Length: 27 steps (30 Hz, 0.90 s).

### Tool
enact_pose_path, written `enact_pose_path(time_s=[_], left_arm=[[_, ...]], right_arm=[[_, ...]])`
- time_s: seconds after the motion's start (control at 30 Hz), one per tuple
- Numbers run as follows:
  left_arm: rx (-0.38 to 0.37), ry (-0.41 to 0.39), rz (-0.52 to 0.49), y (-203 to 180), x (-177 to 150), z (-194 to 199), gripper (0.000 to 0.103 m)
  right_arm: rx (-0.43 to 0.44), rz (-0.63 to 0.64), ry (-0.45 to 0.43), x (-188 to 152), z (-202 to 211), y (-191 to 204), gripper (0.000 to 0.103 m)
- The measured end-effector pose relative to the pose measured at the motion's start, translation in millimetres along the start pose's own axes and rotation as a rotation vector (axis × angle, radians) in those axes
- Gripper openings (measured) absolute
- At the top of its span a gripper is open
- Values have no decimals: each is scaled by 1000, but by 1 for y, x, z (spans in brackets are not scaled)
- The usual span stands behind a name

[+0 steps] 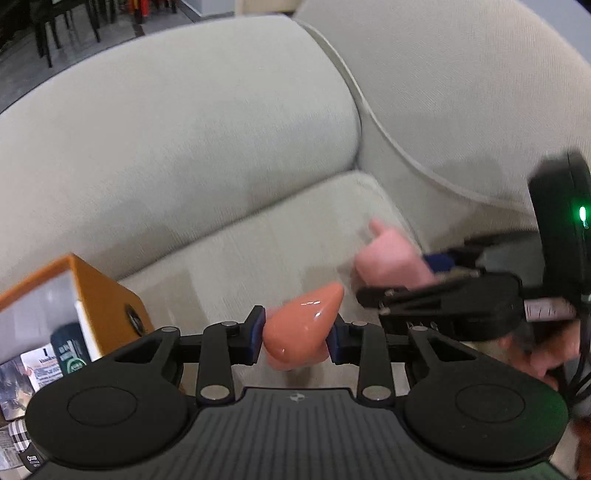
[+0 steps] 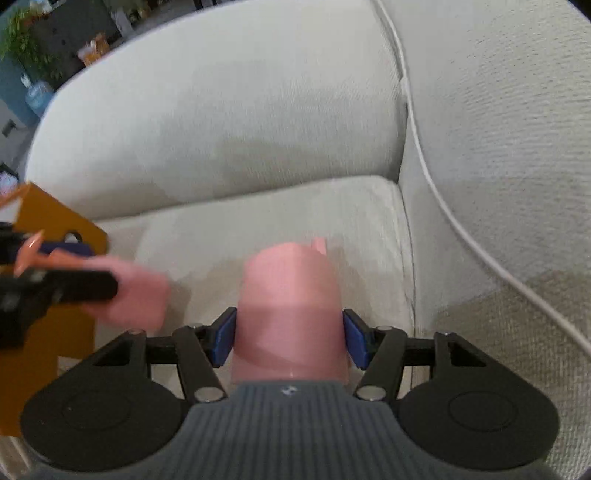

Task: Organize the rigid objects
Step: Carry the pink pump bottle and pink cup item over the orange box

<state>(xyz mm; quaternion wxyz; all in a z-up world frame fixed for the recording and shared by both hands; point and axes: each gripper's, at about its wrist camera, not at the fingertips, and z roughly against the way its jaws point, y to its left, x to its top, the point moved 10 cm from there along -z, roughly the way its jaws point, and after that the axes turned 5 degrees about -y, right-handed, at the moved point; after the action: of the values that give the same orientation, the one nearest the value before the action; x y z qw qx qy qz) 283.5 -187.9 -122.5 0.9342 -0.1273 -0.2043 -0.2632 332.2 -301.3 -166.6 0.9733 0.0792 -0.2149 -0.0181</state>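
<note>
Left wrist view, glossy teardrop-shaped orange piece, woven beige sofa

Pale grey-beige fabric sofa filling both views, piped back cushion toward 2 o'clock. Dark chairs on floor at 11 o'clock. Potted plant and water bottle at 10 o'clock.

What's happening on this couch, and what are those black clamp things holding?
A person is tidying small hard things on a pale couch, with a hand-held claw in each hand. The left claw is clamped on a glossy orange teardrop-shaped piece. The right claw grips a pink cup-like piece above the seat cushion. An orange box with a few items inside sits to the left, probably where things get sorted.
</note>
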Motion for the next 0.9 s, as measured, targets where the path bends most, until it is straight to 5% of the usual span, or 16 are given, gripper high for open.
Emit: enact_pose_path(time_s=[0.23, 0.4, 0.63, 0.9], left_arm=[[7, -1, 21, -1, -4, -20, 37], [7, -5, 17, -1, -6, -22, 37], [4, -31, 44, 2, -5, -20, 37], [15, -65, 30, -2, -15, -12, 36]], right_arm=[[3, -32, 35, -3, -14, -2, 61], [29, -83, 13, -1, -8, 1, 71], [10, -122, -6, 1, 2, -8, 62], [25, -160, -51, 2, 18, -15, 64]])
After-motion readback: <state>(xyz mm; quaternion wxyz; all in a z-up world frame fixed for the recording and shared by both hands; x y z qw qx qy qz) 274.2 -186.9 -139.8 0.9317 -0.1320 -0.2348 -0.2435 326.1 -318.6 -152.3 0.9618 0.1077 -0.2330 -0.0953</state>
